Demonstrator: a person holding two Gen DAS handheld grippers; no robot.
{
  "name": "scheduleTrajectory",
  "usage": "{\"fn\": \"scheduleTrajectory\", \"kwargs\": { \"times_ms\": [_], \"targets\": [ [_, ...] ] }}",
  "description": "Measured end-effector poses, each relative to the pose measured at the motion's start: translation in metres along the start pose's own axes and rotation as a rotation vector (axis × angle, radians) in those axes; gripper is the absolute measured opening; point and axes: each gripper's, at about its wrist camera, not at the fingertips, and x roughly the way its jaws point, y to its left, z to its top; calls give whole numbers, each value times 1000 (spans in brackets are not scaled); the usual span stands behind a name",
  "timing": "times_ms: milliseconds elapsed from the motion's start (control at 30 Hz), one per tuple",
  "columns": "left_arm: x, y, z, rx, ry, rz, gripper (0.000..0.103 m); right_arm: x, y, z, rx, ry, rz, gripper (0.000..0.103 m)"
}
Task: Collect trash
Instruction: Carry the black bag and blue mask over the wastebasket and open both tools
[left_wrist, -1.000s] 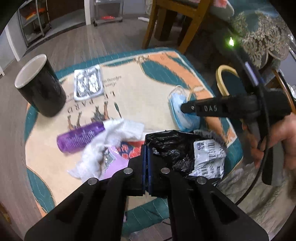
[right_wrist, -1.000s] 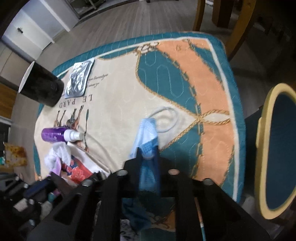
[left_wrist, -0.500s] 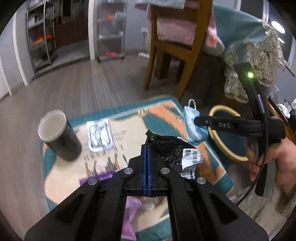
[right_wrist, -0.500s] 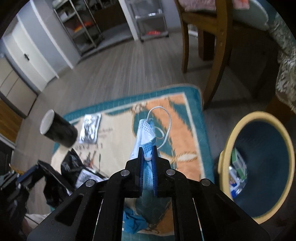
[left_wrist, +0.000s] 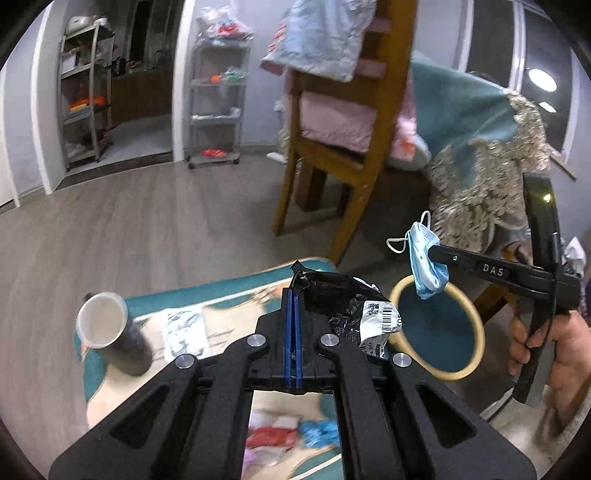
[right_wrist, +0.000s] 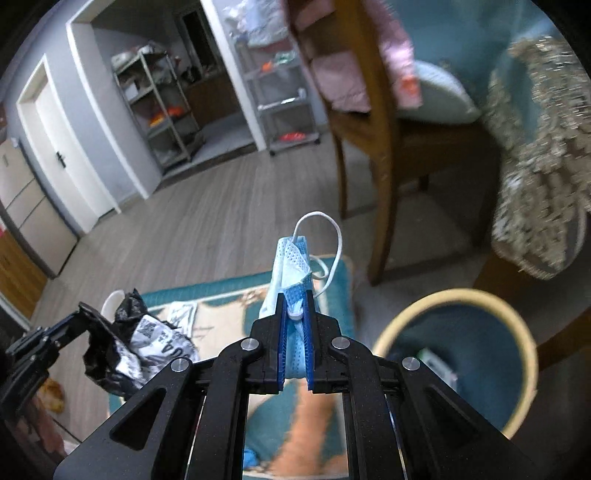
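Observation:
My left gripper (left_wrist: 294, 295) is shut on a crumpled black plastic bag with a white barcode label (left_wrist: 347, 306), held in the air above the mat; it also shows in the right wrist view (right_wrist: 122, 350). My right gripper (right_wrist: 295, 299) is shut on a blue face mask (right_wrist: 291, 266), which hangs in the left wrist view (left_wrist: 424, 266) just above the far rim of a round bin with a yellow rim and blue inside (left_wrist: 476, 332). The bin sits low at the right in the right wrist view (right_wrist: 528, 332) and holds some trash.
A patterned teal and orange mat (left_wrist: 221, 288) lies on the wood floor with a black mug (left_wrist: 114, 339), a silver blister pack (left_wrist: 184, 332) and blurred trash near its front edge (left_wrist: 280, 439). A wooden chair (left_wrist: 332, 155) and a draped table (left_wrist: 491, 177) stand behind the bin.
Both grippers have lifted well above the mat with their loads. The right gripper has carried the mask rightward to above the bin; the left has raised the black bag.

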Motion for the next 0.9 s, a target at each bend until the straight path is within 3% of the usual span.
{"fn": "scheduleTrajectory", "kwargs": {
  "times_ms": [133, 267, 400, 500, 567, 667, 800, 833, 867, 900],
  "targets": [
    [8, -43, 15, 85, -21, -38, 0, -25, -40, 9, -16, -38, -66, 9],
    [40, -87, 20, 155, 31, -95, 0, -39, -86, 6, -40, -41, -188, 9],
    [78, -130, 23, 196, 67, -142, 0, -19, -141, -6, 47, 83, -209, 9],
    [110, -158, 19, 204, 107, -176, 0, -2, -159, -15, 60, 168, -227, 9],
    [129, -174, 11, 216, 136, -194, 0, 1, -165, -18, 59, 187, -242, 9],
    [153, -195, -7, 257, 207, -221, 1, 4, -174, -20, 82, 203, -259, 19],
    [152, -198, -16, 265, 238, -233, 11, -1, -167, -22, 79, 194, -247, 28],
    [148, -196, -17, 263, 232, -226, 22, -3, -164, -20, 75, 188, -244, 34],
    [143, -191, -16, 257, 224, -219, 40, -5, -162, -19, 73, 182, -241, 36],
    [136, -186, -15, 250, 208, -207, 49, -8, -159, -19, 73, 177, -236, 41]
  ]
}}
